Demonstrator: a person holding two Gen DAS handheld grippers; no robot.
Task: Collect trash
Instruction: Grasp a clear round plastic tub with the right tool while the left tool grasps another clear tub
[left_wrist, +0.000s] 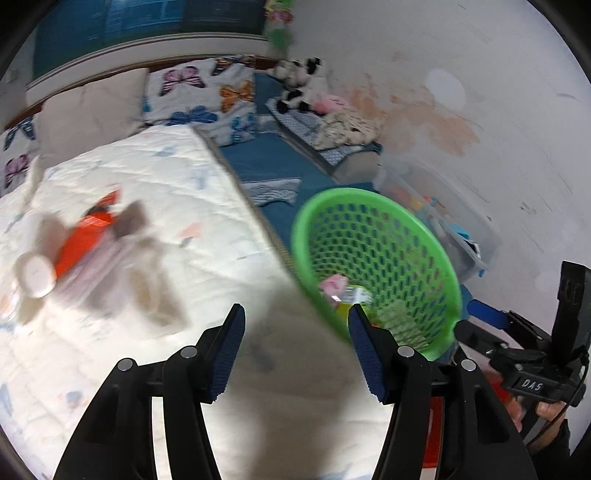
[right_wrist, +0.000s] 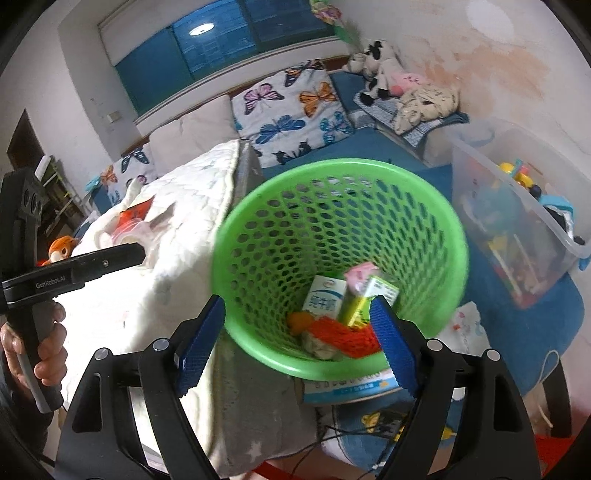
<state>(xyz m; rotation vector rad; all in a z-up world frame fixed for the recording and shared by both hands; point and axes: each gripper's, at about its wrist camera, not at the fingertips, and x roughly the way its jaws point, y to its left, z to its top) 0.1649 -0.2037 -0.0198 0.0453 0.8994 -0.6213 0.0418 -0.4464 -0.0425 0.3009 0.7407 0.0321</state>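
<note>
A green mesh basket (right_wrist: 340, 254) stands beside the bed and holds a white and blue carton (right_wrist: 324, 298), a yellow-green carton (right_wrist: 364, 300), a pink scrap (right_wrist: 359, 272) and orange netting (right_wrist: 345, 334). It also shows in the left wrist view (left_wrist: 373, 258). My right gripper (right_wrist: 299, 343) is open and empty, its jaws straddling the basket's near rim. My left gripper (left_wrist: 297, 350) is open and empty above the white quilt (left_wrist: 155, 206). On the quilt lie an orange wrapper (left_wrist: 86, 236), a white round lid (left_wrist: 36, 275) and a blurred brown scrap (left_wrist: 131, 221).
Butterfly pillows (right_wrist: 291, 107) and stuffed toys (right_wrist: 384, 70) sit at the back. A clear bin of toys (right_wrist: 517, 221) stands right of the basket. A blue-labelled tin (right_wrist: 351, 387) lies under the basket. The left gripper's body (right_wrist: 70, 273) shows over the bed.
</note>
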